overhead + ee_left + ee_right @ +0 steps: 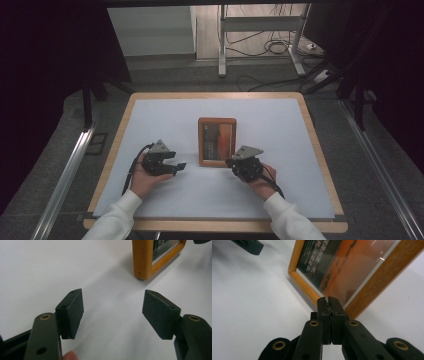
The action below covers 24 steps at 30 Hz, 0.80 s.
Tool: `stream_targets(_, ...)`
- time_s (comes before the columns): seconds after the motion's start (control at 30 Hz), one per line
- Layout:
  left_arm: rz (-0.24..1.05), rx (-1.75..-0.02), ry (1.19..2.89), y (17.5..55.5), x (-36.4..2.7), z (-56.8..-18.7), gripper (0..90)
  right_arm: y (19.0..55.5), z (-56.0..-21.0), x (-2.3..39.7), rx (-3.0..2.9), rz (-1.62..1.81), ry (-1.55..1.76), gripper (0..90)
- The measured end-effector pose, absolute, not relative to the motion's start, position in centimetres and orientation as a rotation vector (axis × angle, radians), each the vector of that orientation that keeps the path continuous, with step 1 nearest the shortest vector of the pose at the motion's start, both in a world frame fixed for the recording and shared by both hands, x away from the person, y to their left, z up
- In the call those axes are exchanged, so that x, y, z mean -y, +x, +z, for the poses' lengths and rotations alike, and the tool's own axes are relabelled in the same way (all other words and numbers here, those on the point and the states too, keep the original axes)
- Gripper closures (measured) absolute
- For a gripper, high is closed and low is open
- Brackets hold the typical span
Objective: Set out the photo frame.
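1. Both black two-jaw grippers are held low over the white sheet that covers the wooden table, one on either side of the near end of a wooden-framed picture with an orange and dark print behind glass.
2. Wide-spread jaws are shown by the left gripper in the left gripper view, where nothing lies between its two dark textured pads and only bare white sheet is seen in the gap.
3. From above, the left gripper is seen just left of the frame's near left corner and apart from it; the same corner is seen beyond and to the right of the open jaws in the left gripper view.
4. The right gripper is shown with its jaws pressed together, pad flat against pad, and no object is seen pinched between them.
5. The closed tips are seen right at the near edge of the frame, by its right corner; whether they actually touch the wood cannot be told.
6. From above, the right gripper is seen against the frame's near right corner.
7. The frame is seen lying on the sheet about midway across the table, its long sides running away from the person.
8. White sleeves are worn on both forearms.
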<state>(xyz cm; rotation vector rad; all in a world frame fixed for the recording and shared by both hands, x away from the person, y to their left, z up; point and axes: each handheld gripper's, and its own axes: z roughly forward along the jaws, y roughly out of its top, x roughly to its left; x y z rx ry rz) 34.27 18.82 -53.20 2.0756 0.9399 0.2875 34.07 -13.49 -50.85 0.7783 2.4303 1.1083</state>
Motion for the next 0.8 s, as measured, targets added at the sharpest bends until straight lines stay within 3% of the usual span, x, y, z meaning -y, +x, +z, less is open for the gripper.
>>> stream_targets(0.2, 0.303, -0.934, 2.072, 33.9, -19.0, -53.0, 32.8, 33.5, -49.7, 14.5, -2.396, 1.144, 0.799, 86.3)
stream_targets(0.3, 0.303, -0.936, 2.063, 33.7, -19.1, -52.9, 32.9, 32.8, -49.2, 15.6, -2.354, 1.172, 0.835, 74.5)
stream_targets(0.4, 0.311, -0.925, 2.069, 33.5, -19.0, -52.8, 32.9, 32.2, -49.0, 17.2, -2.311, 1.201, 0.888, 53.1)
stream_targets(0.5, 0.316, -0.925, 2.075, 33.5, -18.9, -52.8, 32.8, 32.1, -49.2, 19.1, -2.305, 1.202, 0.942, 40.5)
stream_targets(0.67, 0.322, -0.93, 2.075, 33.5, -19.0, -52.8, 32.8, 31.7, -50.0, 22.7, -2.26, 1.166, 1.028, 30.9)
stream_targets(0.8, 0.328, -0.932, 2.075, 33.4, -19.0, -52.7, 32.6, 30.9, -50.9, 25.7, -2.214, 1.109, 1.091, 28.9)
